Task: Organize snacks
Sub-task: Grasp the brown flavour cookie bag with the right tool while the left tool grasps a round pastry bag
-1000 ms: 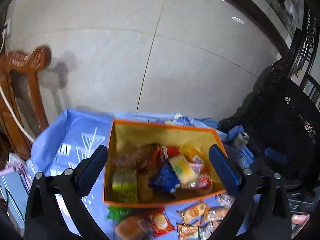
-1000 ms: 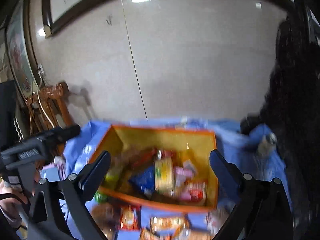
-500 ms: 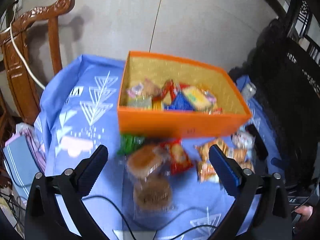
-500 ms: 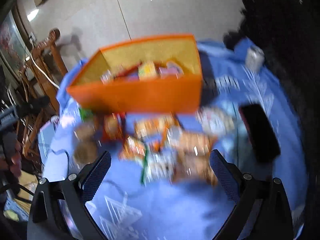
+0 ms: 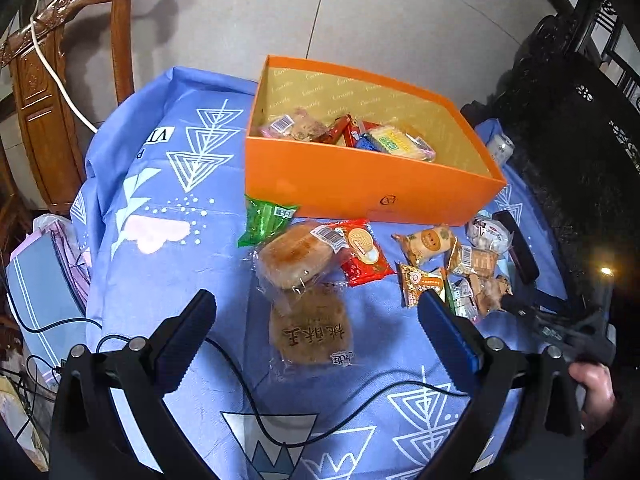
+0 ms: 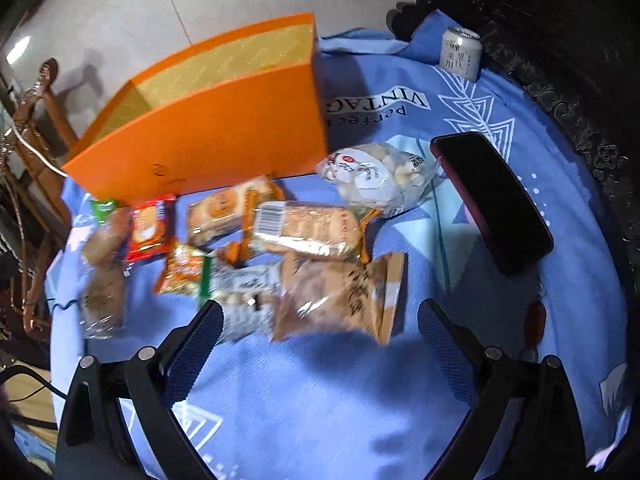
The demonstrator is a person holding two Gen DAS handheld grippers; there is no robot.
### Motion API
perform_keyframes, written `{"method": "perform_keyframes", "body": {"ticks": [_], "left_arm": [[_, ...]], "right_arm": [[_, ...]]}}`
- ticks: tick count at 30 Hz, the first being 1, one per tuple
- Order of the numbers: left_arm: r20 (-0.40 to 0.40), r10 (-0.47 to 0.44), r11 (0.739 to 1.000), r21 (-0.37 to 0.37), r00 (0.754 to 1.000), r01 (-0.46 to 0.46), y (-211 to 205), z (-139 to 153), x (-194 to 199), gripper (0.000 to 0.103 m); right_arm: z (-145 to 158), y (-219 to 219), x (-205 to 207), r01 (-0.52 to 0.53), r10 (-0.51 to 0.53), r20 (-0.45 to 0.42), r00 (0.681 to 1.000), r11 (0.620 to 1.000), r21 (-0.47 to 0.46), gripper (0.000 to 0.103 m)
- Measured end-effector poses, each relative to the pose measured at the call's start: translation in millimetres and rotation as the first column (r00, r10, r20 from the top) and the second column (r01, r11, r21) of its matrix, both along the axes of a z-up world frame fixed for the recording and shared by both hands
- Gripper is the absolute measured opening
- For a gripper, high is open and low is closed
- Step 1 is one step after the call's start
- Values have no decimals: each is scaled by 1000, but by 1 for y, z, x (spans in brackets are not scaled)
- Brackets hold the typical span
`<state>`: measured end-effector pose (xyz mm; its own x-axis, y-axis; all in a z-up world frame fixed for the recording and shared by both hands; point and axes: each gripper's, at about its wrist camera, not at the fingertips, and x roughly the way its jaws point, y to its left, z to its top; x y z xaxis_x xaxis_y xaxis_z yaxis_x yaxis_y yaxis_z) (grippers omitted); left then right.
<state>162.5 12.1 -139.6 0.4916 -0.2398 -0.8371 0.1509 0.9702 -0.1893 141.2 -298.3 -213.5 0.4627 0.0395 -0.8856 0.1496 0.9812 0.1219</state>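
An orange box with a gold lining stands on the blue cloth and holds several wrapped snacks. More snacks lie in front of it: a green packet, a wrapped bun, a flat round cake, a red packet and tan packets. My left gripper hangs open over the flat round cake. My right gripper is open just short of a brown packet, with a long biscuit pack and a white bag beyond it.
A black phone lies right of the snacks and a drink can stands at the cloth's far right. A carved wooden chair with a white cable is at the left. Black cables cross the near cloth. A hand shows at the right.
Both grippers have tilted down and come nearer the table, so the loose snacks in front of the box now fill the views. Both stay open.
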Motion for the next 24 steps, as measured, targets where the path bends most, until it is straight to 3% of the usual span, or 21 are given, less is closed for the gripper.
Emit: {"method": "perform_keyframes", "body": {"ticks": [5, 7, 8, 9, 12, 24], "left_arm": [[3, 3, 1000, 17, 1000, -3, 4, 0, -2, 99], [-3, 10, 1000, 22, 1000, -10, 6, -2, -1, 99], [-10, 15, 1000, 25, 1000, -15, 8, -3, -1, 99], [-15, 19, 999, 27, 1000, -18, 9, -5, 0, 99], [-42, 22, 999, 32, 999, -21, 10, -16, 2, 99], [-199, -21, 996, 86, 980, 38, -24, -92, 14, 99]], "right_arm": [[-27, 2, 14, -11, 8, -68, 998, 999, -35, 98], [-36, 2, 15, -11, 8, -87, 996, 999, -33, 88], [-38, -1, 13, -2, 1, -79, 997, 1000, -3, 79], [-40, -1, 13, -2, 3, -84, 996, 1000, 6, 62], [-38, 3, 9, -19, 18, -73, 997, 1000, -22, 55], [18, 3, -33, 49, -53, 50, 997, 996, 78, 53]]}}
